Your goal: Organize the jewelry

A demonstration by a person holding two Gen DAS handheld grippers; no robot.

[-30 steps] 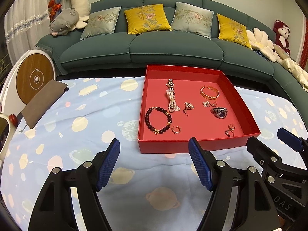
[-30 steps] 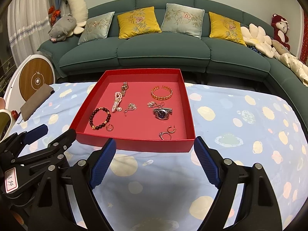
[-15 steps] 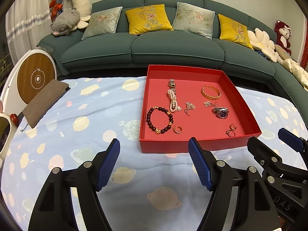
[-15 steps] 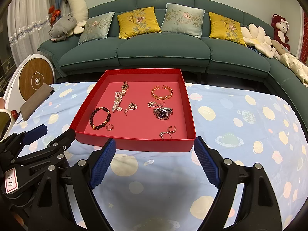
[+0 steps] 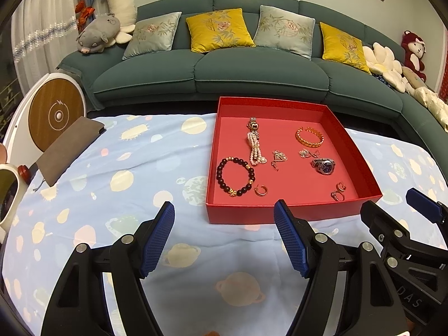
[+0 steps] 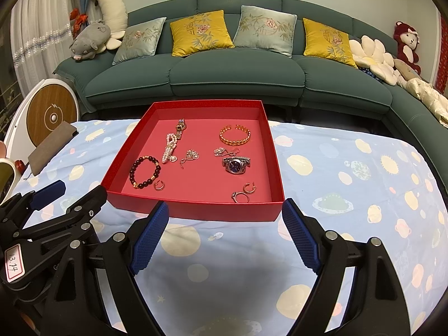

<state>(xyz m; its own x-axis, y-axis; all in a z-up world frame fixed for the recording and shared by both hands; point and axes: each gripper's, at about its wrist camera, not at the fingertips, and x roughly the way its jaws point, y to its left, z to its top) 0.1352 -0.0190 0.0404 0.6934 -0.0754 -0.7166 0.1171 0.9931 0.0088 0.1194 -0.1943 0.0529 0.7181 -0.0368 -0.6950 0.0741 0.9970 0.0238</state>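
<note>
A shallow red tray (image 5: pixel 282 212) (image 6: pixel 196 210) lies on a blue patterned cloth and holds several jewelry pieces. Among them are a dark bead bracelet (image 5: pixel 235 175) (image 6: pixel 144 172), a pearl bracelet (image 5: pixel 255 148) (image 6: pixel 169 147), a gold cuff (image 5: pixel 309 136) (image 6: pixel 234 135), a steel watch (image 5: pixel 323 165) (image 6: pixel 236 164) and small rings (image 5: pixel 338 191) (image 6: pixel 244 193). My left gripper (image 5: pixel 224 239) hovers open just before the tray's near wall, nothing between its blue pads. My right gripper (image 6: pixel 225 238) is also open and empty, in front of the tray's near right corner.
A brown pouch (image 5: pixel 70 145) (image 6: pixel 51 147) lies at the cloth's left edge beside a round white-and-wood device (image 5: pixel 56 112). A green sofa (image 5: pixel 252 70) with cushions stands behind the table. Blue cloth (image 6: pixel 350 196) stretches right of the tray.
</note>
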